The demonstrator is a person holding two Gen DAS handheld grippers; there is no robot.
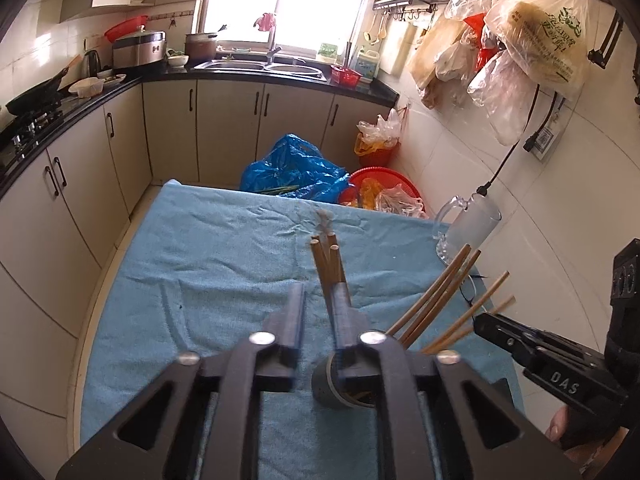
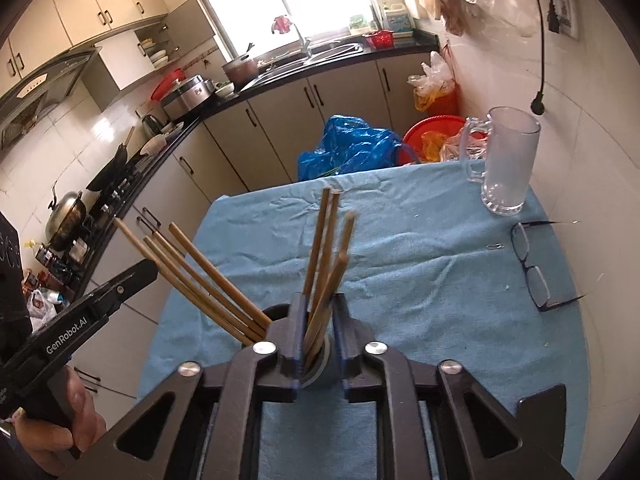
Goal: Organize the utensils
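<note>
Fingers of our left gripper (image 1: 320, 300) stand slightly parted in the left wrist view; a bundle of wooden chopsticks (image 1: 328, 260) leans on the inner face of the right-hand finger, and the other finger is clear of it. Below sits the dark cylindrical holder (image 1: 332, 388) on the blue cloth (image 1: 200, 280), with more chopsticks fanning rightward. Our right gripper (image 1: 486, 322) enters at right. A glass mug (image 1: 468, 228) stands near the cloth's right edge.

Right wrist view: our right gripper (image 2: 318, 312) brackets its own chopstick bundle (image 2: 326, 248), which rises from the holder (image 2: 320, 368); we cannot tell whether the pads press it. Eyeglasses (image 2: 532, 264) lie beside the mug (image 2: 508, 164).
</note>
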